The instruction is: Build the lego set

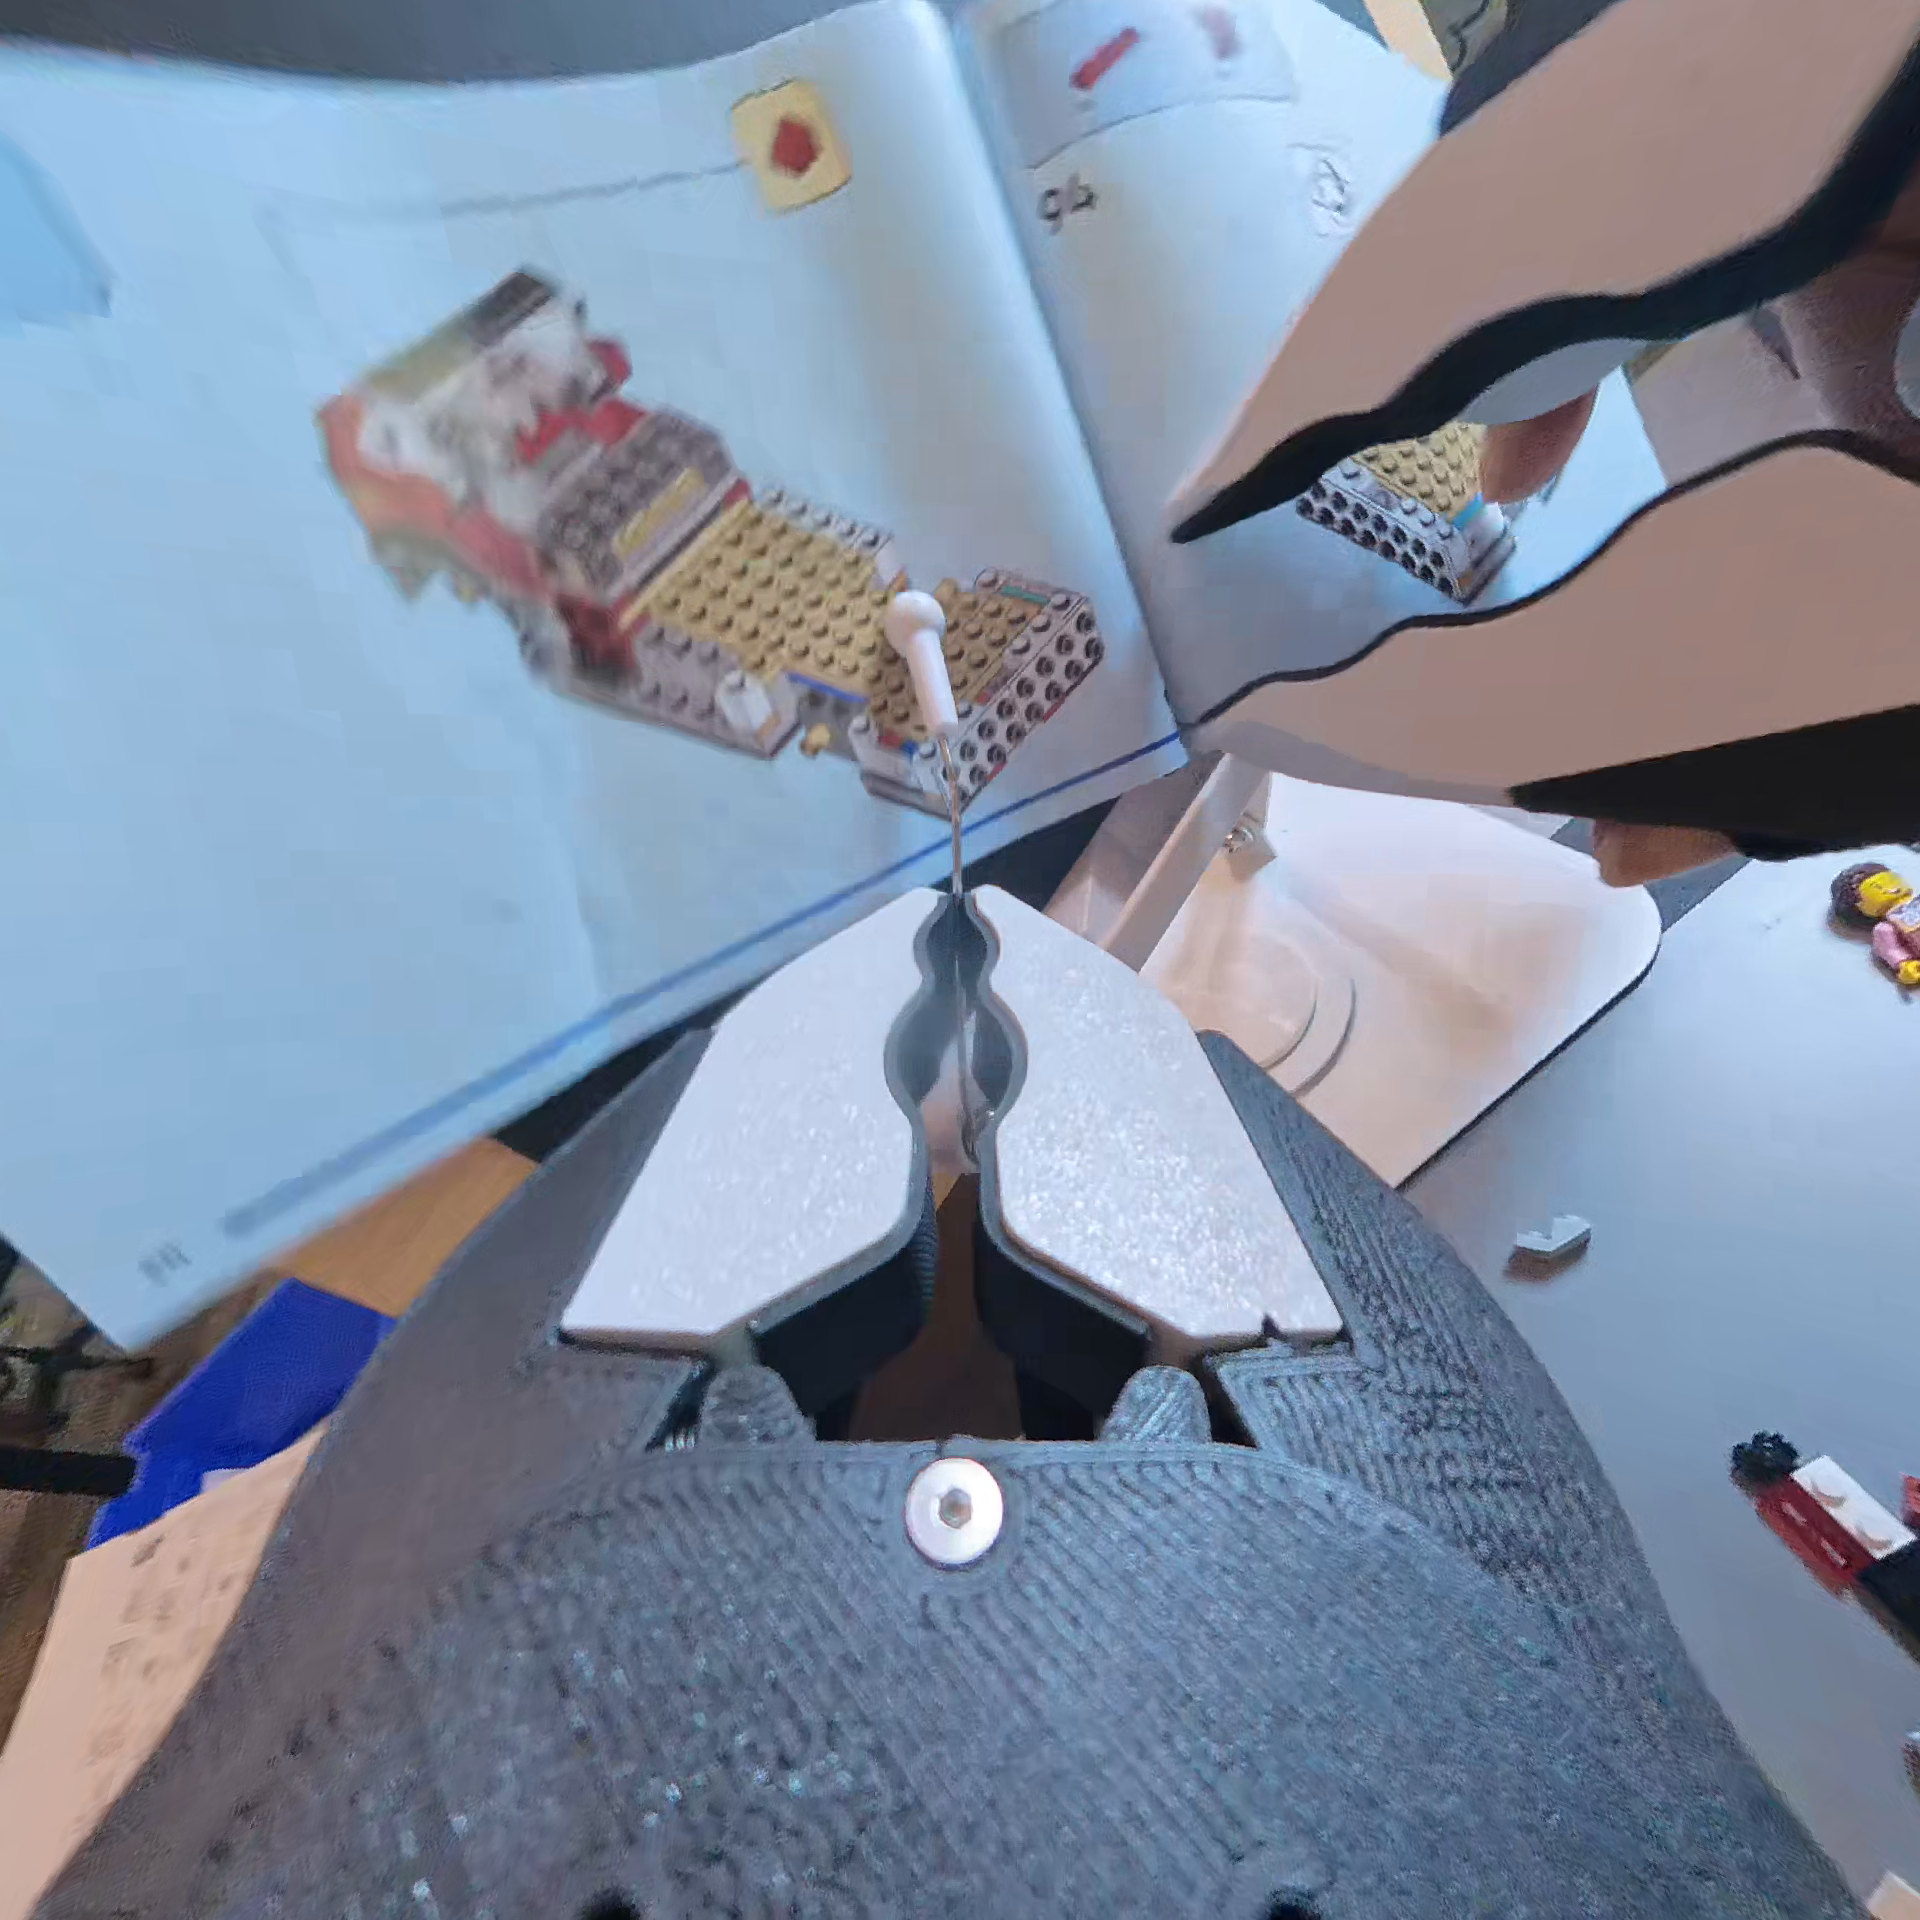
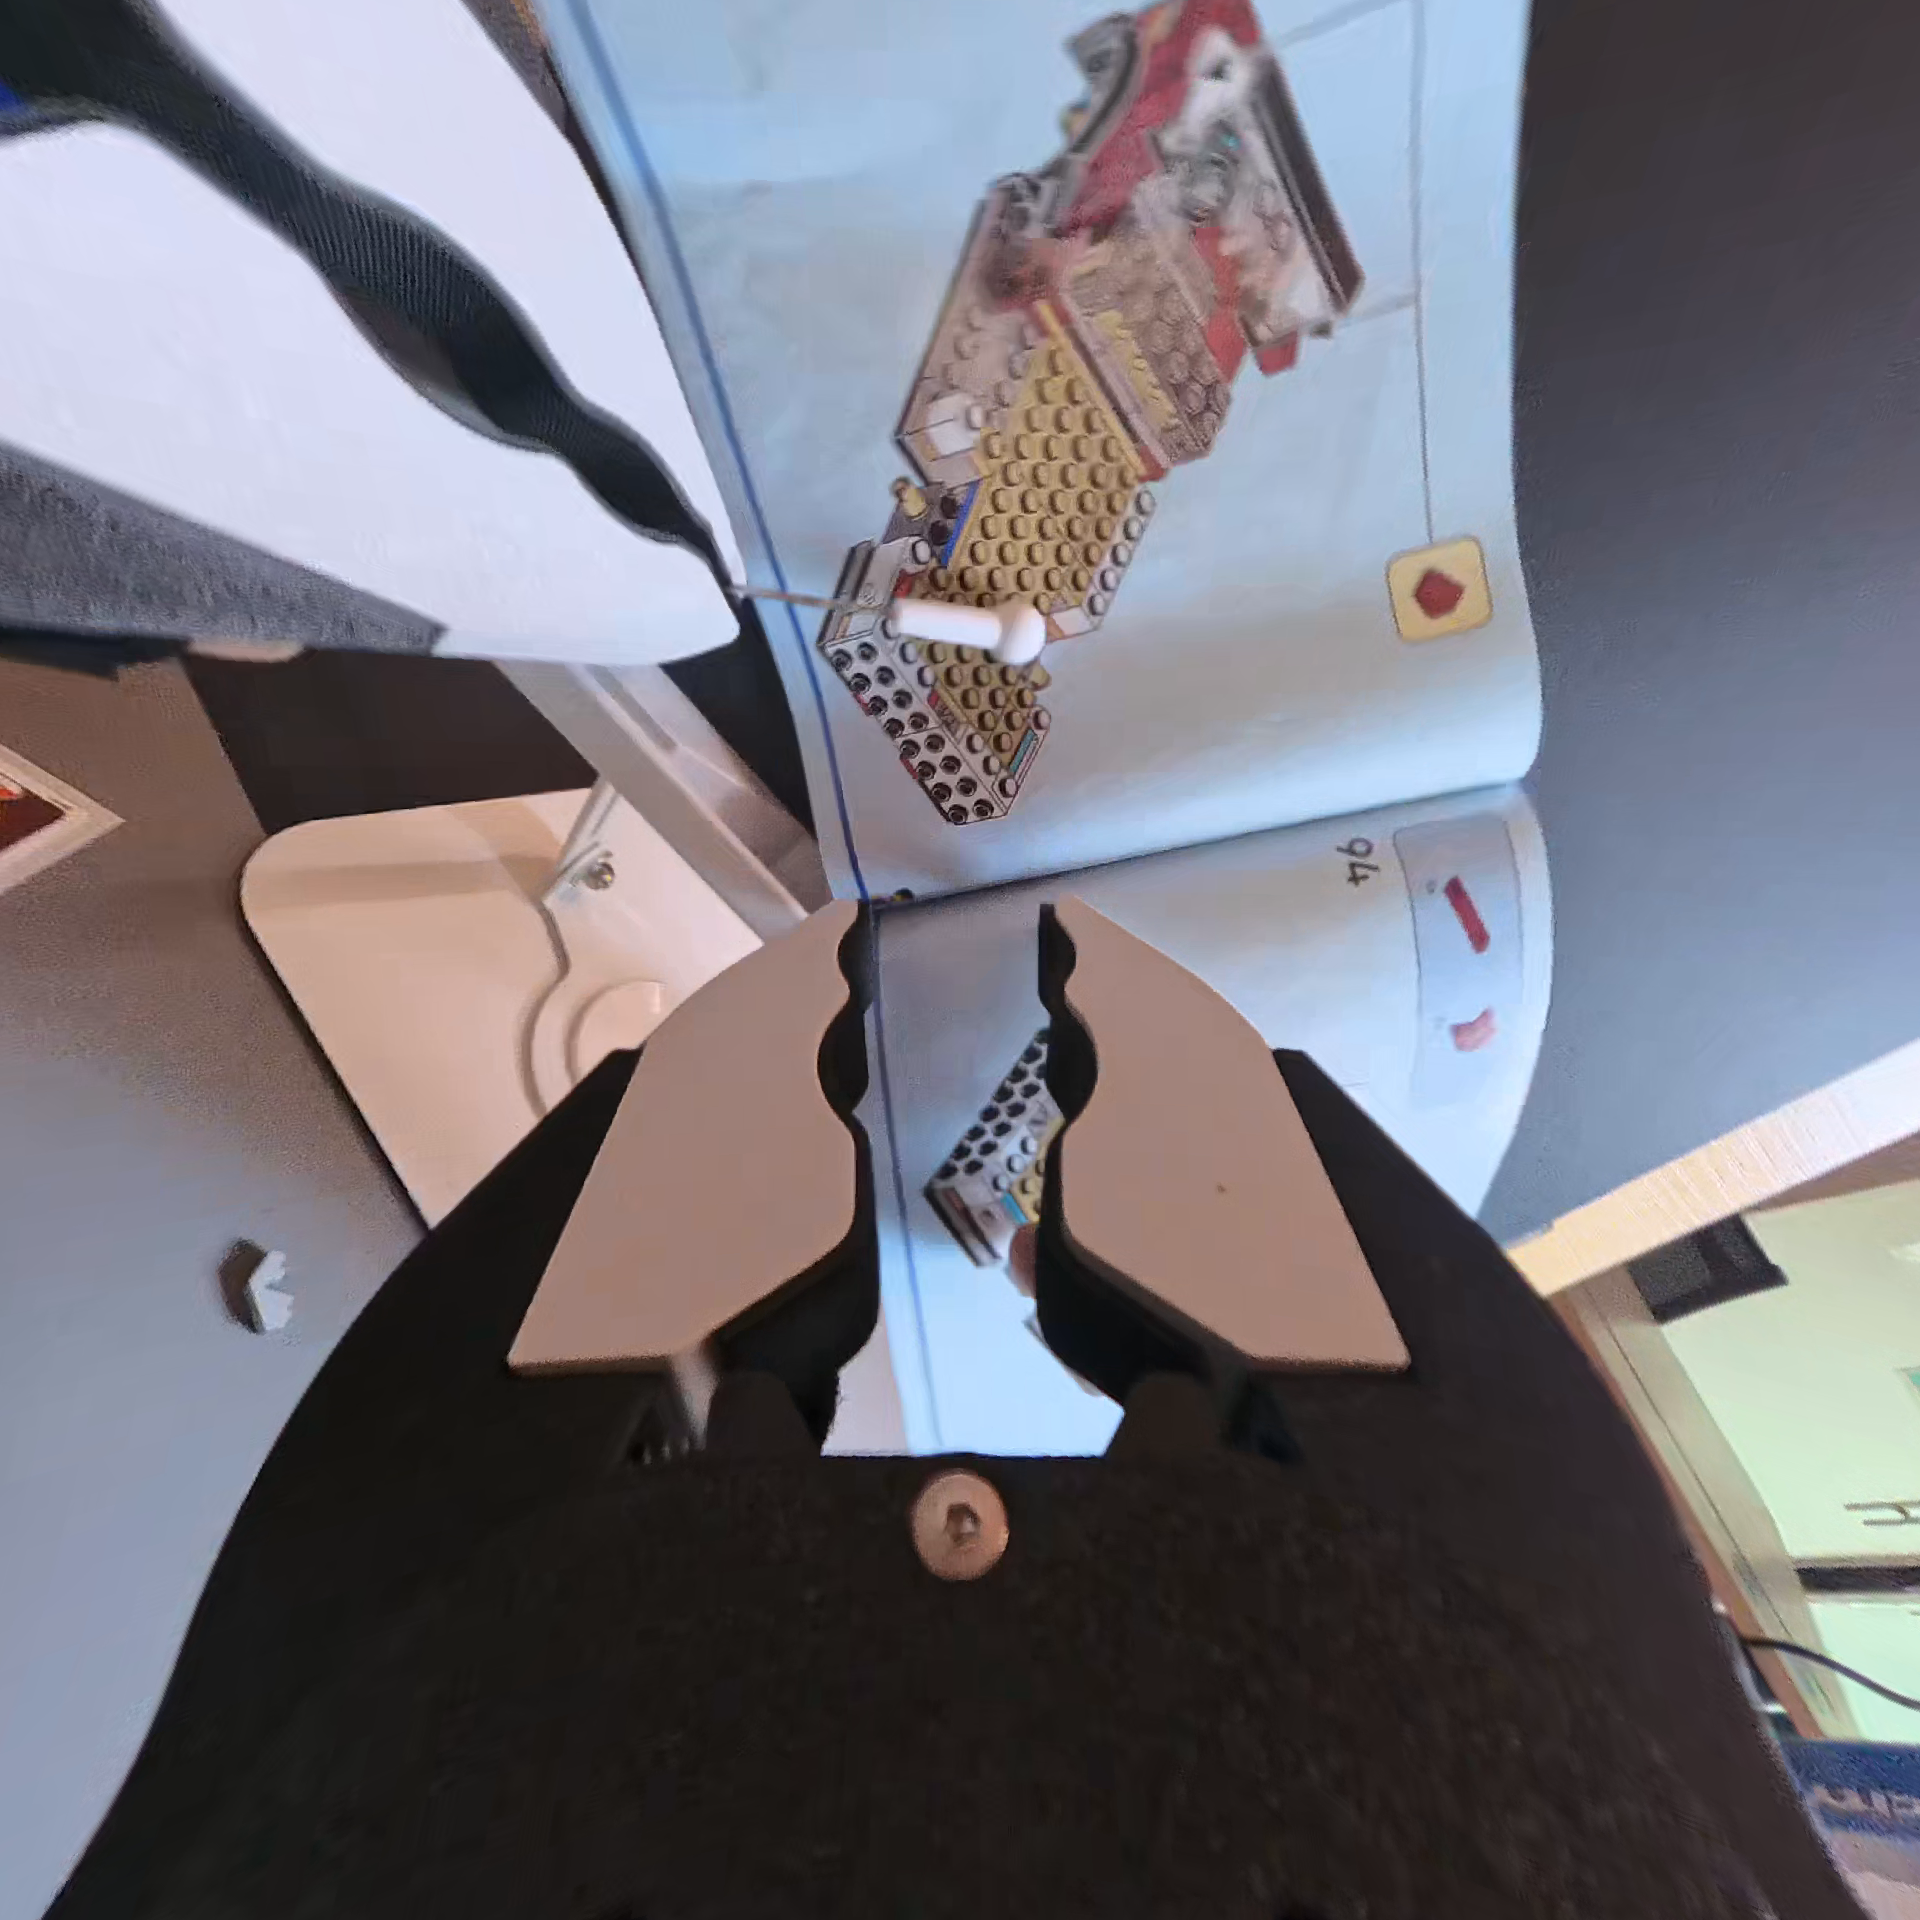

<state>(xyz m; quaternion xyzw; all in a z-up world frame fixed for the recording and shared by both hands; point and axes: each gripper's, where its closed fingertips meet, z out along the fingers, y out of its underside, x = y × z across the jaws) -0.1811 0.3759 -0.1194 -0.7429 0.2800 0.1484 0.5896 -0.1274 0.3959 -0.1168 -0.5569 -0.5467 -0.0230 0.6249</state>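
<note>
While the left gripper is clenched, its two pale fingertips pinch a thin metal wire that sticks straight out ahead and ends in a small white plastic handle with a rounded knob. That white handle hangs in front of an open instruction booklet, over a printed drawing of a toy-brick model in tan, grey and red. The right gripper is released, its fingertips standing apart with only the booklet's right-hand page visible between them, and nothing is in its grasp. Seen from the left wrist view, the right gripper comes in from the upper right, with its tan fingers spread in front of that same page. Under the booklet's lower edge stands a white stand with a rounded base, resting on a grey table. On the table to the right lie a small grey brick piece, a toy figure with brown hair, and a red and white toy figure. Farther left, below the booklet, a blue object and a sheet of paper are blurred.
</note>
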